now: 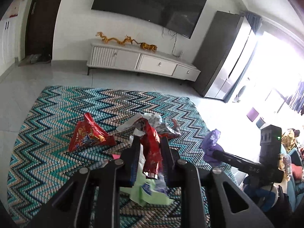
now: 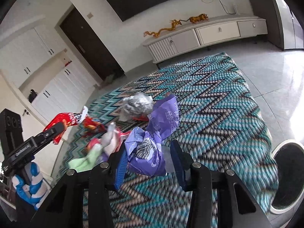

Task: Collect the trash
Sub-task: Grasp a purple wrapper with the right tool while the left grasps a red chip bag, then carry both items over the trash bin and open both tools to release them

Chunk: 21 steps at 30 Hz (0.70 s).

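Red wrapper (image 1: 151, 148) pinched in left gripper (image 1: 149, 142), purple wrapper (image 2: 150, 152) betw right gripper (image 2: 150, 150) jaws, grip unclear

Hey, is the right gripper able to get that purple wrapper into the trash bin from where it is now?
Probably yes. The right gripper holds the purple wrapper above the rug, and the bin sits open just to its right, with nothing between them.

Blown-out window glare, motion-blurred rug (image 2: 218, 102)
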Each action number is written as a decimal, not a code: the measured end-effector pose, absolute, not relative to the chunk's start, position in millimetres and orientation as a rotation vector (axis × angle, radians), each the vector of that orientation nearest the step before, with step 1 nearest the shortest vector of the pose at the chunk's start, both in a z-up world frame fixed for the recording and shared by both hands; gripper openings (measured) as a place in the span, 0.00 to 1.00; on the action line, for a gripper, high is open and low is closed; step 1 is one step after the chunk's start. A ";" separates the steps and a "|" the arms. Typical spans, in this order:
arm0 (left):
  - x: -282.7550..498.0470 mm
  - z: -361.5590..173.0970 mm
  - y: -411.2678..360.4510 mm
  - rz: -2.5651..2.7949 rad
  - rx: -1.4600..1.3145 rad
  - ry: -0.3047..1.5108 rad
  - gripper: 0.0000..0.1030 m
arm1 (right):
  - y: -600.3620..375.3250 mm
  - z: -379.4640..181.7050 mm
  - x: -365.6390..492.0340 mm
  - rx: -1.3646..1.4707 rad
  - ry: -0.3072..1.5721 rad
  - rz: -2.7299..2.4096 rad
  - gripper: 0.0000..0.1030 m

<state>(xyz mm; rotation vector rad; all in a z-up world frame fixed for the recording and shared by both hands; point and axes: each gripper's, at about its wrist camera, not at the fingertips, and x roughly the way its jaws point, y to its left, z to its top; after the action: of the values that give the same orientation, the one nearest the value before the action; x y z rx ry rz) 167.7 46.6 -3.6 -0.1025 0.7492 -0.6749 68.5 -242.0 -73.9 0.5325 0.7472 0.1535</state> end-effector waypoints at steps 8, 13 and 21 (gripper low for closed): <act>117.5 34.0 13.6 -0.736 -0.055 0.688 0.19 | -258.6 -39.5 -0.5 0.538 0.631 0.149 0.40; 77.7 66.8 -19.9 -0.824 -0.017 0.625 0.19 | -283.7 -15.4 -45.7 0.556 0.537 0.101 0.40; 25.2 97.8 -84.8 -0.973 0.033 0.576 0.19 | -324.3 16.6 -120.2 0.568 0.412 -0.018 0.40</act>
<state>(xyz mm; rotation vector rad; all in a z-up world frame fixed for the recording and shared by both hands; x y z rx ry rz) 25.2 -84.8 97.8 0.0333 0.5763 -0.9727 -120.2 -324.3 16.6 0.5675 0.4122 -0.0176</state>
